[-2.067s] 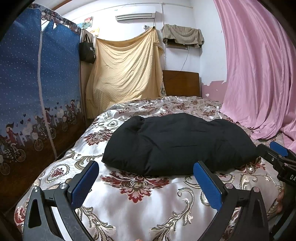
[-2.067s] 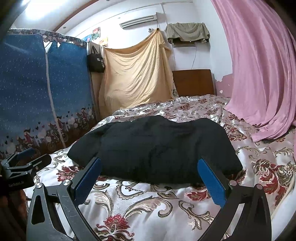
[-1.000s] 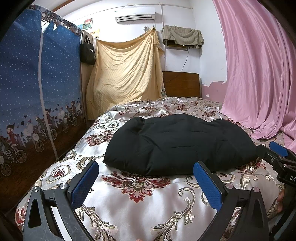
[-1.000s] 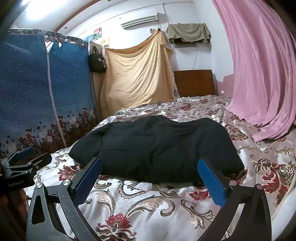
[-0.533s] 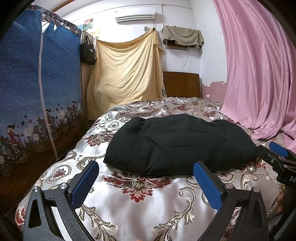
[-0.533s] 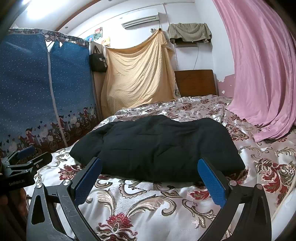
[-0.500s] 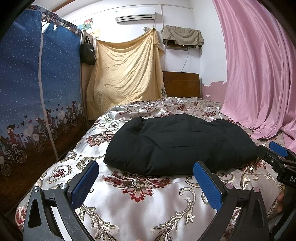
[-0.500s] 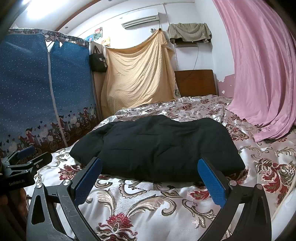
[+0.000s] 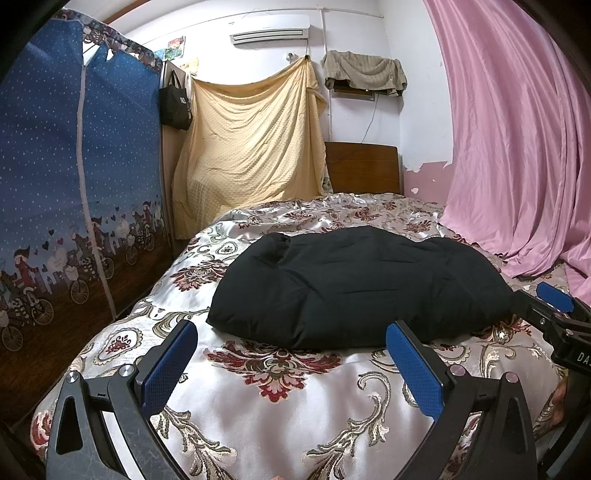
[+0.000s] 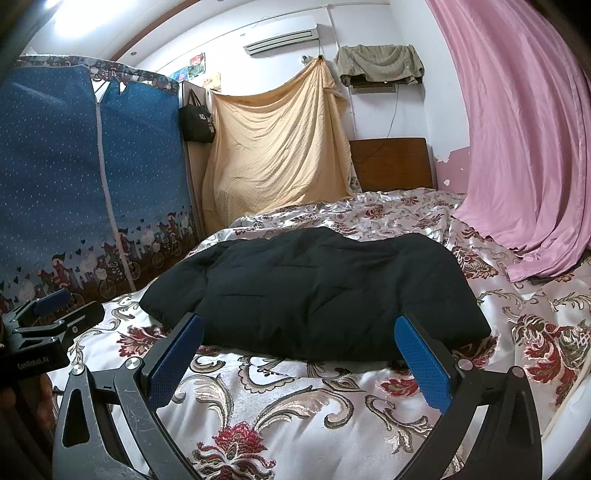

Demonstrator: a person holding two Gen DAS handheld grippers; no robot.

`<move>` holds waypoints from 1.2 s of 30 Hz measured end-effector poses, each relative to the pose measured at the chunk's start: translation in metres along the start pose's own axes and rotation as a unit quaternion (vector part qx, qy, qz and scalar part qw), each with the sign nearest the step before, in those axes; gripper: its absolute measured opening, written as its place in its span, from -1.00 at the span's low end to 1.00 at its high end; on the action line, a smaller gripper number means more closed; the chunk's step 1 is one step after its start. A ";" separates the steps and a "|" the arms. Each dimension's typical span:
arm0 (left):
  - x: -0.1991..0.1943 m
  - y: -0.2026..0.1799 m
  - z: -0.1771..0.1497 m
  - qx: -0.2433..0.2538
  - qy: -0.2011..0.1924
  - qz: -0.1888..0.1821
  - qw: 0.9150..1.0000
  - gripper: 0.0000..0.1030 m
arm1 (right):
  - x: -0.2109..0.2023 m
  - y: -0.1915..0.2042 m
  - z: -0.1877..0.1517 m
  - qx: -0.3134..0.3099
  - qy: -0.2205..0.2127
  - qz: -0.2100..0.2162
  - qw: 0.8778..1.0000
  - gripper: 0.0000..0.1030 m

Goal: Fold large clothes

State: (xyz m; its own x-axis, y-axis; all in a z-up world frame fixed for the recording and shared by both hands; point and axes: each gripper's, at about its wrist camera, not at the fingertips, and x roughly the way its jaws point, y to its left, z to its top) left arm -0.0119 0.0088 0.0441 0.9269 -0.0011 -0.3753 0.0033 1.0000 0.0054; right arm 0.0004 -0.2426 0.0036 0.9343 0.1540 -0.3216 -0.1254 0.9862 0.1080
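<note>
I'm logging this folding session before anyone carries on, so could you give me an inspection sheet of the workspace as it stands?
Surface: bed with a shiny floral bedspread, slightly rumpled.
Job's things: black padded garment lies in a puffy bundle mid-bed; nothing grips it.
Clutter: nothing else seen on the bedspread.
Grippers: left gripper open, short of the garment's near edge; right gripper open, also empty, near that edge.
Cables: a thin wire runs down the back wall toward the wooden headboard.
Surroundings: blue fabric wardrobe on the left, yellow sheet hung on the wall, black bag hanging, pink curtain on the right, air conditioner up high.
</note>
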 end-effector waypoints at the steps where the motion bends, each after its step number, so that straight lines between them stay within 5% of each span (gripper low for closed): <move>1: 0.000 0.000 0.000 0.000 0.000 0.000 1.000 1.00 | 0.000 0.000 0.000 0.000 0.000 0.000 1.000 0.98; 20: 0.000 0.000 0.000 -0.001 -0.001 -0.001 1.000 1.00 | 0.000 0.001 0.000 0.000 0.000 0.000 1.000 0.98; 24: -0.002 0.004 -0.001 -0.010 0.004 -0.024 1.000 1.00 | 0.000 0.001 0.000 0.000 0.001 -0.001 1.000 0.98; 36: -0.010 -0.002 0.000 0.005 -0.021 -0.001 1.000 1.00 | 0.001 0.002 -0.005 -0.003 0.004 0.002 1.000 0.98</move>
State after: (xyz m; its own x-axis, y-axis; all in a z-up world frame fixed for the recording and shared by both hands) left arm -0.0210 0.0068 0.0481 0.9418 -0.0027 -0.3360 0.0079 0.9999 0.0140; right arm -0.0007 -0.2401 -0.0011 0.9313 0.1589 -0.3279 -0.1314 0.9858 0.1047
